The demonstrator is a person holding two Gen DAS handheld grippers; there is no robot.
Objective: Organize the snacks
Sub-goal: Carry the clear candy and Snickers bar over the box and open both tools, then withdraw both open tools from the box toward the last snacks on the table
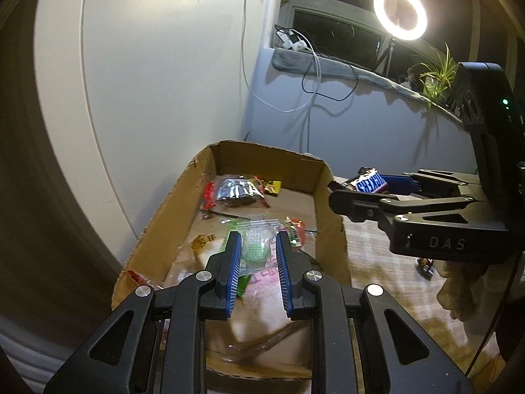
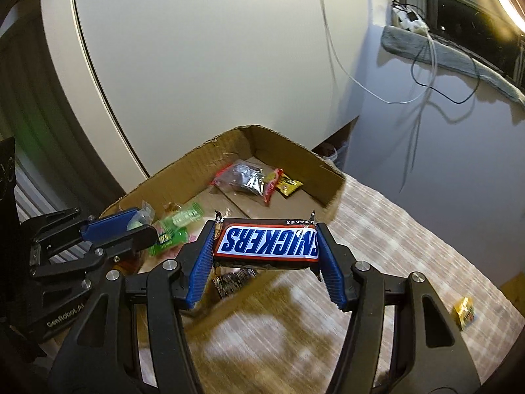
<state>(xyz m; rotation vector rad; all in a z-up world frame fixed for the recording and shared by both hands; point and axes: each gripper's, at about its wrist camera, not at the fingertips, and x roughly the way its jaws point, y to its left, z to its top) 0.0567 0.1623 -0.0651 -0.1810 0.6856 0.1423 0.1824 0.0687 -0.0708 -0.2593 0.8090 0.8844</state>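
- One cardboard box (image 1: pixel 323 177), open-topped and shallow, is being carried by the desk (image 2: pixel 393 236), against the white wall.
- One left tool (image 1: pixel 256 246) is being held over the near half of the box; its blue pads are standing narrowly apart and are being pressed on one clear packet (image 1: pixel 257 246) with a green ribbed strip inside, which is being kept just above the box floor.
- One right tool (image 2: pixel 265 246) is being held at the box's near right edge, partly over the desk; its pads are set about halfway apart and are being closed on the two ends of one Snickers bar (image 2: pixel 267 241), which is being carried crosswise, label up and upside down to the camera.
- One silver-and-red snack bag (image 2: pixel 244 180) is being kept at the far end of the box.
- One small yellow packet (image 2: pixel 288 186) is lying just beside that bag, touching it.
- Two green packets (image 2: pixel 174 229), as far as can be counted, are lying on the box floor below the left tool; further wrappers near them are too blurred to count.
- One dark wrapper (image 2: pixel 234 280) is partly showing under the Snickers bar.
- One yellow sweet (image 2: pixel 464 312) is lying alone on the desk, well apart from the box.
- One ring light (image 1: pixel 400 11) is being shown lit by the window.
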